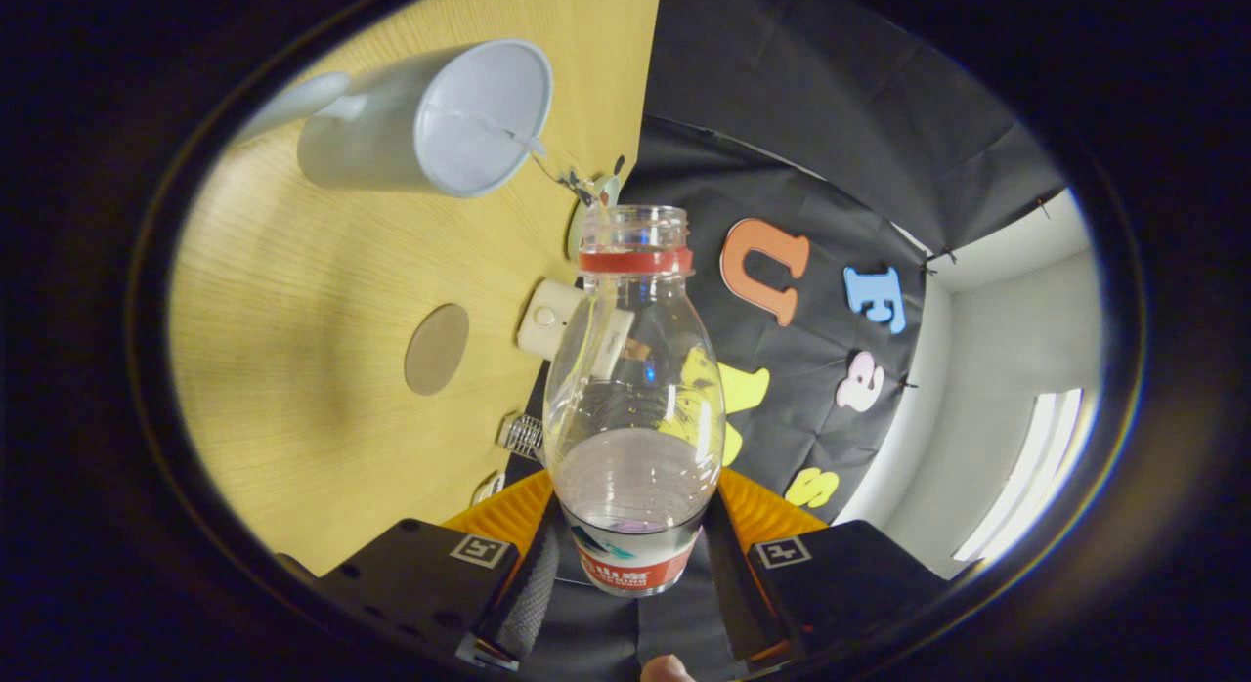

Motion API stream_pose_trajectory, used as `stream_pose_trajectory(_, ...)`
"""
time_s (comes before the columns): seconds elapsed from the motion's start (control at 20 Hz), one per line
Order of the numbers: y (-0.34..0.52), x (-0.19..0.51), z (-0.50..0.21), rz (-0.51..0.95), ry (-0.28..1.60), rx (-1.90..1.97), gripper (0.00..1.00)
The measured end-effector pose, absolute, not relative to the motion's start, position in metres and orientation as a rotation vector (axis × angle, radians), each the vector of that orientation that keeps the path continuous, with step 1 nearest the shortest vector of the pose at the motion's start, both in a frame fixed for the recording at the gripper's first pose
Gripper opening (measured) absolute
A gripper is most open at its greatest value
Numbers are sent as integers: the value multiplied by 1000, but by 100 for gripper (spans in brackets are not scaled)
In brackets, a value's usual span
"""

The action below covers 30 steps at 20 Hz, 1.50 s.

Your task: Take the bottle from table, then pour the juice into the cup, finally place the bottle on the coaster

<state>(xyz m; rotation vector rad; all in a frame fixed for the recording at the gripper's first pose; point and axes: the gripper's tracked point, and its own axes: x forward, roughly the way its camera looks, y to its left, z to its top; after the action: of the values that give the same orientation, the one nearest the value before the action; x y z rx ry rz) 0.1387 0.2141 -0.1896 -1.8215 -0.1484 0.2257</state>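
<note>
The gripper (633, 555) was clamped on the bottle (633, 408), both fingers pressing its lower body. The uncapped bottle was tipped toward the cup (430, 120), with the coaster (437, 349) lying beside the bottle on the table (293, 320).

Bright, even booth light, strong fisheye bending.
A window (1026, 477) glares white; the table (293, 369) shows soft shadow; edges blur.

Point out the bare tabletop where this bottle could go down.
The gripper is shut on the bottle. Bare wood lies between the cup and the round coaster, and from the coaster back toward the fingers. It is crowded along the table edge by the wall: a white device and small clips.
</note>
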Motion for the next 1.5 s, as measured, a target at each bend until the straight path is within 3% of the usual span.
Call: stream_pose_trajectory(1.5, 244, 144, -142, 203, -295, -2017, 76)
